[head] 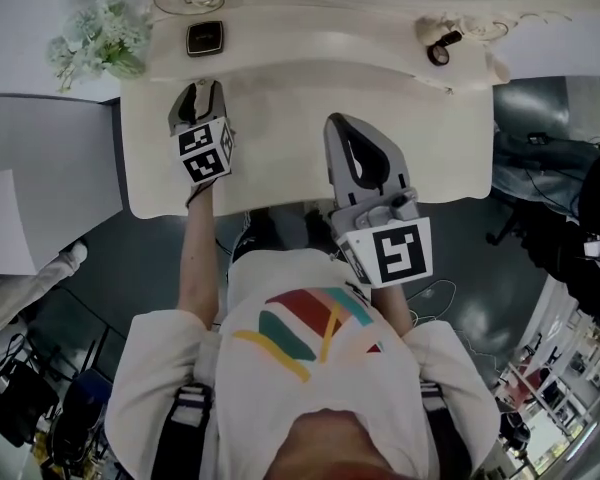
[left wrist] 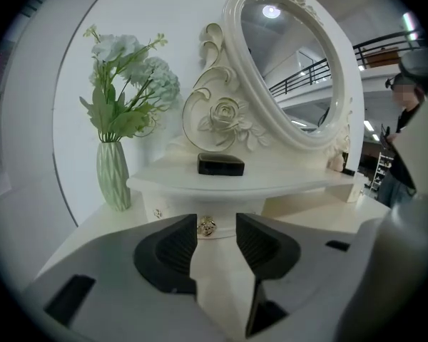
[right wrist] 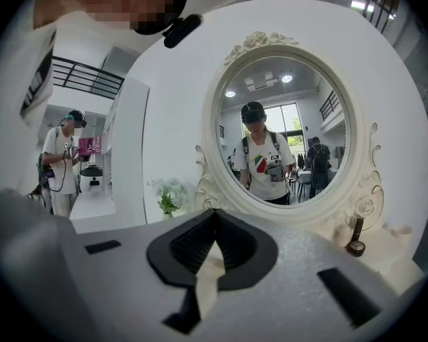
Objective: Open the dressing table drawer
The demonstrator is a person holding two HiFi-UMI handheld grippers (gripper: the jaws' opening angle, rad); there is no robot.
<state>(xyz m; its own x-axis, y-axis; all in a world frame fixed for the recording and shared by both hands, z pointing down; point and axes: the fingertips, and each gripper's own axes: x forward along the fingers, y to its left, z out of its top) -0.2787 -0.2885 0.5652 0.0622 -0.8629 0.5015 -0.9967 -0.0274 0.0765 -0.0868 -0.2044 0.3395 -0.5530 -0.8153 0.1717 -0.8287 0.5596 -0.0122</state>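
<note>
Cream dressing table [head: 300, 98]: left gripper [head: 202, 93] spread before drawer knob [left wrist: 207, 226], right gripper [right wrist: 215, 218] closed.

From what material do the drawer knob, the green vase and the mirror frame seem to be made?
The drawer knob is probably metal: gold-coloured, shiny, moulded like a flower. The vase looks like glazed ceramic or glass: pale green, ribbed, with soft reflections. The mirror frame is cream-painted wood or moulded resin, glossy, with carved scrolls and a rose; the look does not settle which.
</note>
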